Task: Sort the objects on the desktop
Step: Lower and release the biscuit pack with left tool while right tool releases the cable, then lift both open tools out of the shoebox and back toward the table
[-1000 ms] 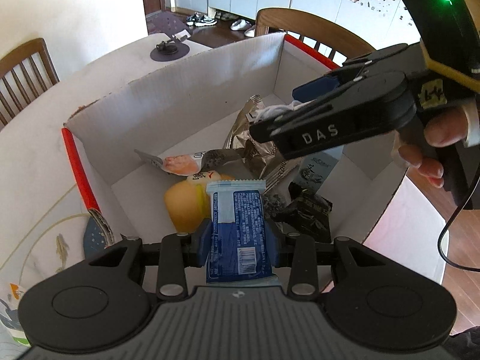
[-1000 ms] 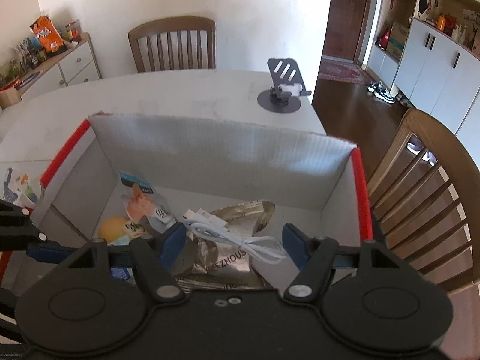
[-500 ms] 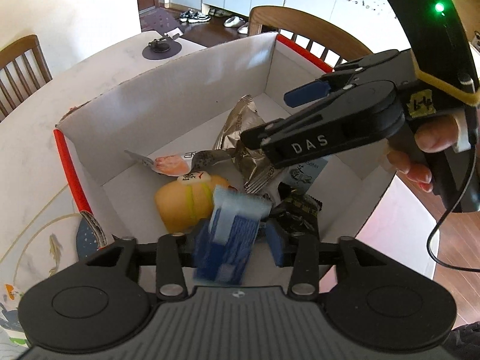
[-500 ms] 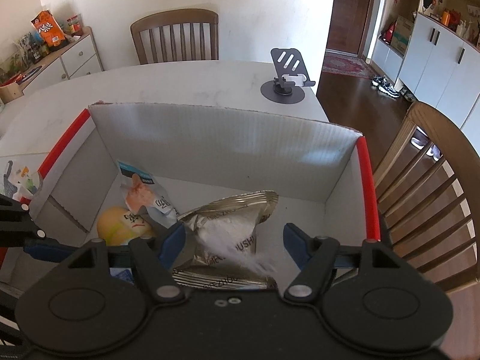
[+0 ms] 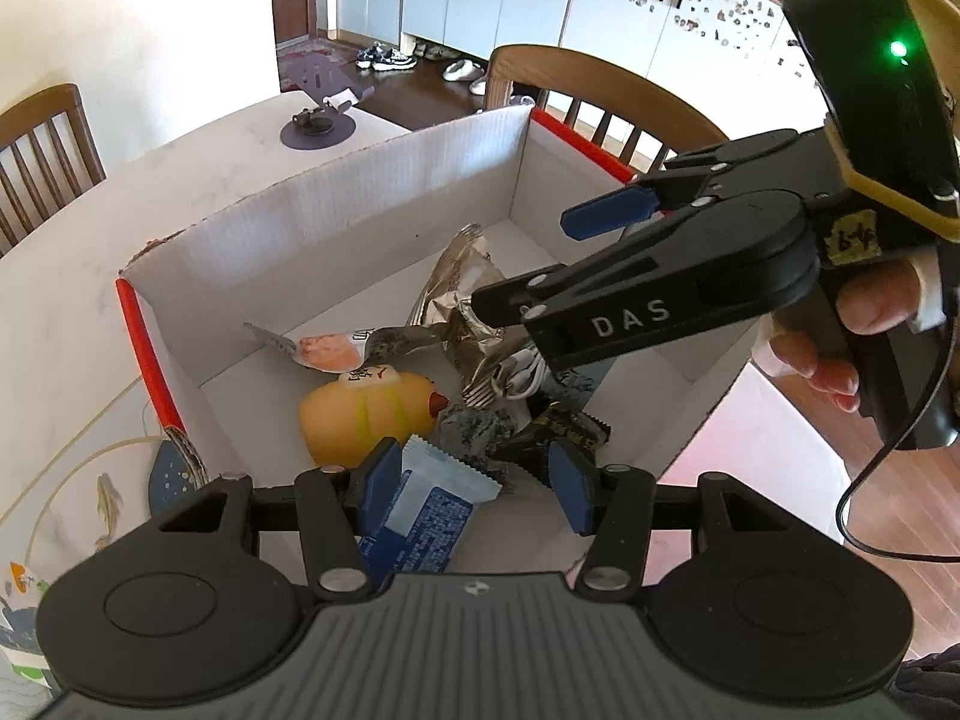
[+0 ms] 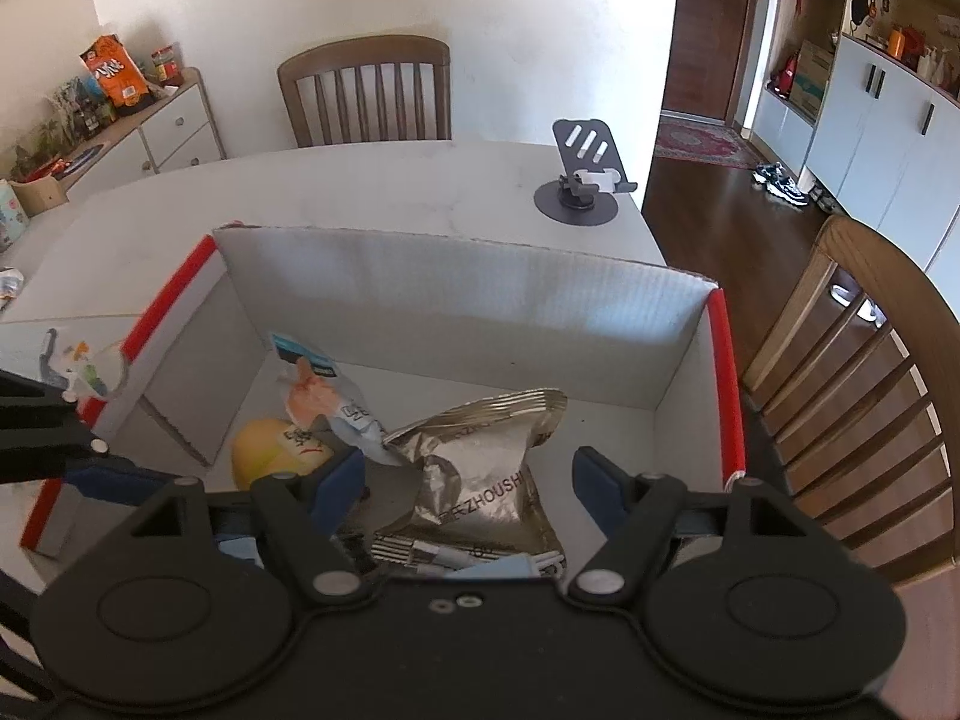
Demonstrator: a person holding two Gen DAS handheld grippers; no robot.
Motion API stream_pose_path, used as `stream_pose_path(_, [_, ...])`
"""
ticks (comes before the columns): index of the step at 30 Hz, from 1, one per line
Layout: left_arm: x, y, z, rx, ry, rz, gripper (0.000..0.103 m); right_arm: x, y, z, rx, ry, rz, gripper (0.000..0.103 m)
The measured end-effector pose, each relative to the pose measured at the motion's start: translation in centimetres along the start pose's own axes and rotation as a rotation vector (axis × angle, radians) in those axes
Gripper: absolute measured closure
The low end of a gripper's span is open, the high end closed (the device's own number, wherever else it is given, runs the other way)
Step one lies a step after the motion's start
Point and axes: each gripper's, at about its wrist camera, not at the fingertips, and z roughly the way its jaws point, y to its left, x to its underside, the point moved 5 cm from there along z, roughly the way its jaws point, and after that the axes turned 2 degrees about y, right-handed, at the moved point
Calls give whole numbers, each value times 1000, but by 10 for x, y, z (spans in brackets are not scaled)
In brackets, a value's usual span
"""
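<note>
A white cardboard box [image 5: 360, 222] with red edges holds a yellow duck toy [image 5: 360, 414], a silver snack bag [image 5: 456, 294], a pink-and-blue sachet [image 5: 324, 351] and a dark wrapper [image 5: 564, 426]. My left gripper [image 5: 474, 489] hovers over the box's near side with its jaws opening. A blue packet [image 5: 420, 516] leans tilted against the left pad only, no longer gripped. My right gripper [image 6: 468, 483] hangs above the silver bag [image 6: 480, 468], jaws opening, nothing between them. A white cable [image 5: 522, 372] lies on the bag beneath the right gripper [image 5: 528, 264].
The box [image 6: 450, 300] sits on a pale table. A grey phone stand [image 6: 582, 186] stands beyond it. Wooden chairs [image 6: 870, 360] ring the table. A patterned mat [image 5: 108, 498] lies left of the box. A sideboard [image 6: 150, 132] with packets is far left.
The left jaws spread and the blue packet slipped out of the pinch, tipping to the left. The white cable dropped from between the right fingers onto the silver bag.
</note>
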Motion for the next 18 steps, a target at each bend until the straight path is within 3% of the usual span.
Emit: stream_pose_path(18, [15, -6, -38, -5, -97, -47, 50, 14, 14, -56, -55, -62, 19, 26])
